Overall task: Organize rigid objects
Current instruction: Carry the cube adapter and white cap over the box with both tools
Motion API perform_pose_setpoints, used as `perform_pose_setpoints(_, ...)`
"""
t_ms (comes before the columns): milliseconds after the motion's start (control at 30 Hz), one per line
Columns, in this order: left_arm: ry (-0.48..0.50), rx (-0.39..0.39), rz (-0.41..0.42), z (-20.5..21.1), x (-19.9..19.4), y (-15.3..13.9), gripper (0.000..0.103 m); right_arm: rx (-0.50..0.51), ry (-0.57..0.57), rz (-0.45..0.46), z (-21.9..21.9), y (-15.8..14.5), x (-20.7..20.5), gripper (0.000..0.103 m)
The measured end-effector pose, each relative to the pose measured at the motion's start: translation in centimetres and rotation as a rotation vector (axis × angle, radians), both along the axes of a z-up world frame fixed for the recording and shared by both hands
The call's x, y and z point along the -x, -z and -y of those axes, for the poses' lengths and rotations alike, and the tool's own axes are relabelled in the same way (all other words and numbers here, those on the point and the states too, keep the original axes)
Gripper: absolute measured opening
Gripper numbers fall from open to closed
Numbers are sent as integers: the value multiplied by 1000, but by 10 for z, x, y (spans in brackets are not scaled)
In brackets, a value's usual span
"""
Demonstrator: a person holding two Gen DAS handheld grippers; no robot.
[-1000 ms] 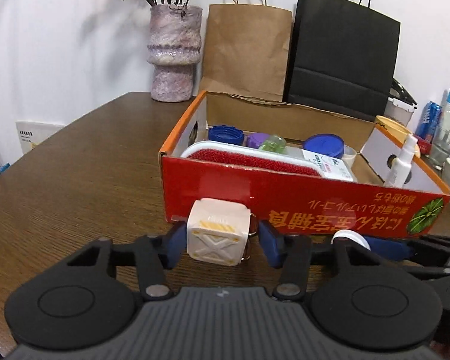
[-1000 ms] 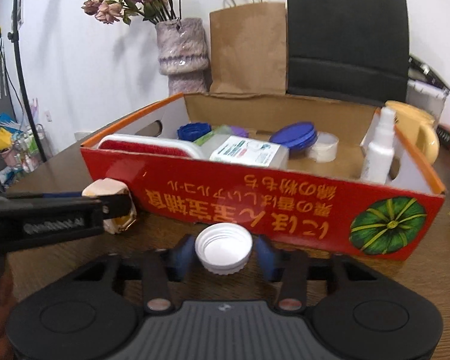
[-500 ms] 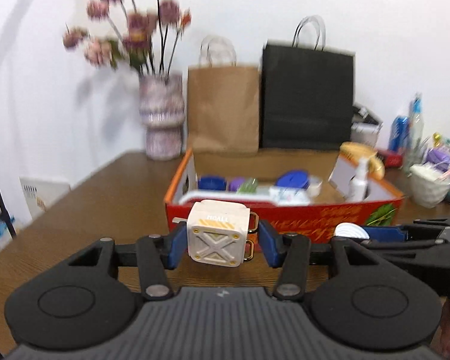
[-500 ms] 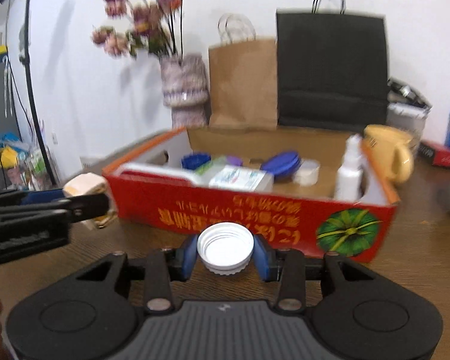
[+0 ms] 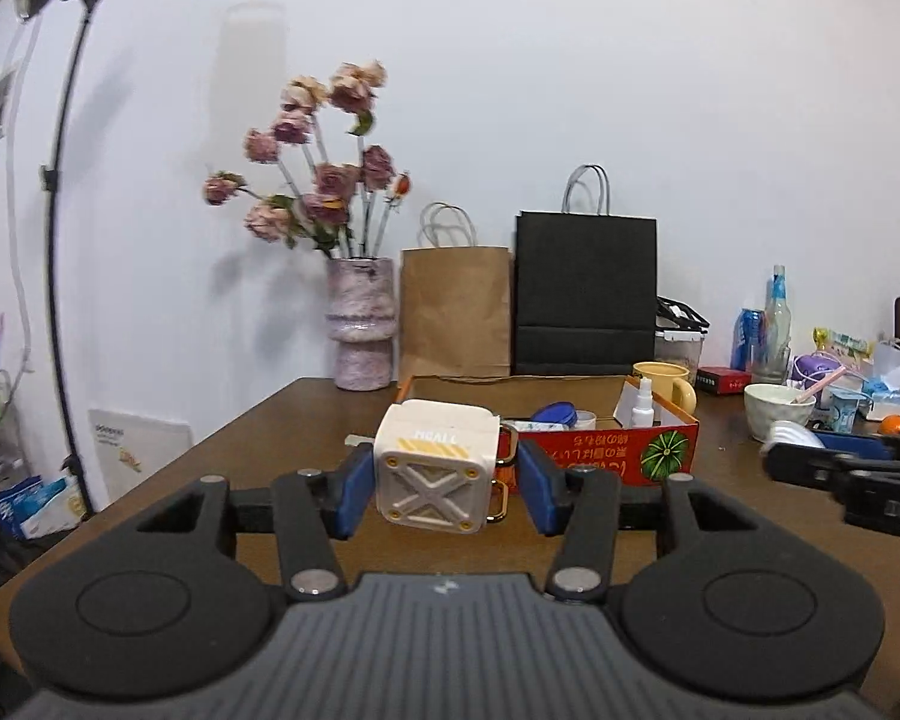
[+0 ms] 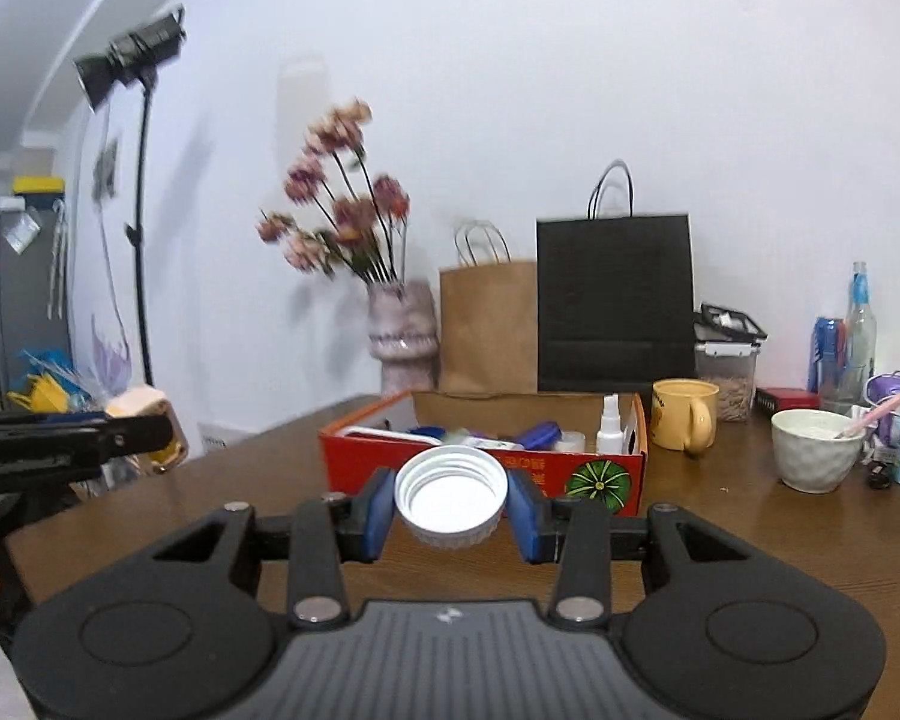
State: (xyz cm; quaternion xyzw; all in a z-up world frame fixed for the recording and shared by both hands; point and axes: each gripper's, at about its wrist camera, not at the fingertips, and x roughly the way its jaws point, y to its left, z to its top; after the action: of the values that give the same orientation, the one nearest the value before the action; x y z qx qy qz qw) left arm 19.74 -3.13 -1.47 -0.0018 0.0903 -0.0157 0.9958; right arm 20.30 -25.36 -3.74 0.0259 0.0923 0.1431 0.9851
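Two grippers, each loaded and raised above the table [image 5: 198,468].
- Left gripper [image 5: 438,485]: clamped on one cream cube [image 5: 435,471] with an X face.
- Right gripper [image 6: 450,507]: clamped on one white cap [image 6: 450,495], open side facing the camera.
- One red box [image 6: 600,471] of items; two paper bags, brown [image 5: 456,312] and black [image 5: 585,294]; one vase [image 5: 360,324].
- Left view only: an orange [image 5: 894,423].
- Right view only: cap's threaded interior.

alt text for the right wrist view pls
The right gripper holds a white jar lid between its jaws, above a brown table. Behind it sits a red cardboard box of small items, with a yellow mug to its right.
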Motion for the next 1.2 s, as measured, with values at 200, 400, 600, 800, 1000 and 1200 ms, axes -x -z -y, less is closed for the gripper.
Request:
perform_pose_setpoints(200,-3,23,17,-9,51,0,51,4,45,44,-7,3,62,39)
perform_pose_setpoints(400,20,27,44,-7,73,-3,51,25,60,26,-12,9,84,40)
perform_pose_setpoints(600,35,36,37,-5,65,-5,51,15,70,23,-6,8,78,39)
perform_pose_setpoints(800,119,65,-12,4,14,-22,51,18,63,10,5,-6,35,40)
perform_pose_setpoints(1000,238,58,-57,30,-85,-57,51,-25,2,-77,31,-39,-64,40)
perform_pose_setpoints(1200,309,131,-261,63,-218,-66,51,-88,-15,-167,57,-62,-189,40)
